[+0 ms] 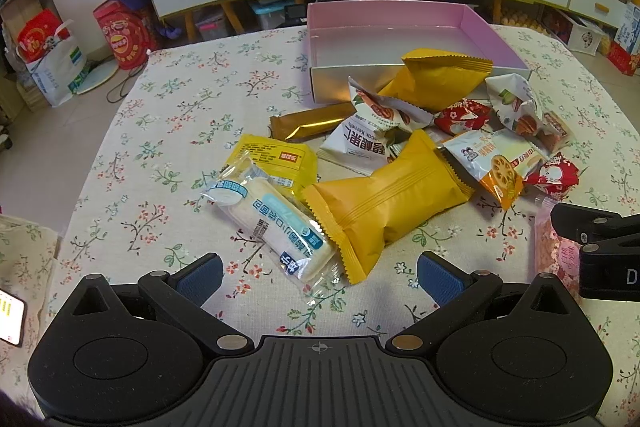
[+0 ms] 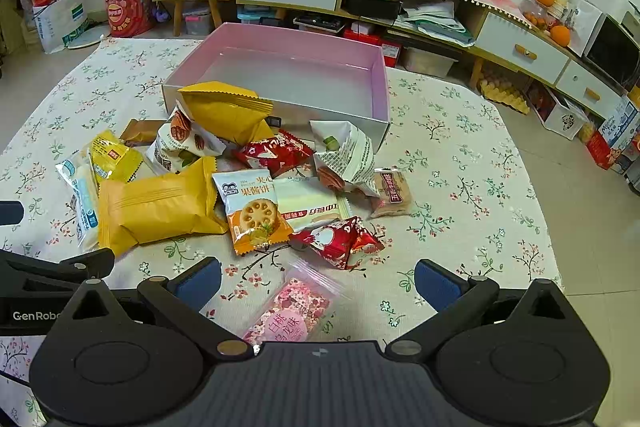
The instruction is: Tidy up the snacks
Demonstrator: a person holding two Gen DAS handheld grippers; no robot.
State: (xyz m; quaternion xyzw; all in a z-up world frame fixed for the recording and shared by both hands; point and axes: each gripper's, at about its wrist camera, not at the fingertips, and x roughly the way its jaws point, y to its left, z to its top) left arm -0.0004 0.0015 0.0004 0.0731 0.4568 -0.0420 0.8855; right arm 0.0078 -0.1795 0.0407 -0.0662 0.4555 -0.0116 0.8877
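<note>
Snacks lie heaped across the middle of our left wrist view, on the floral surface. We see the left tongs at the bottom of the frame, spread wide and holding nothing, with a clear blue-and-white packet and a big yellow packet just ahead of them. The pink box sits empty at upper centre, another yellow packet leaning on its front wall. At the right edge we catch part of the right tongs.

From the right wrist view, our right tongs also stand wide apart and empty, low in the frame, and a pink flowered packet lies between their fingers. Above it sit a red packet and an orange biscuit packet; the pink box stands behind the pile, at upper centre.
</note>
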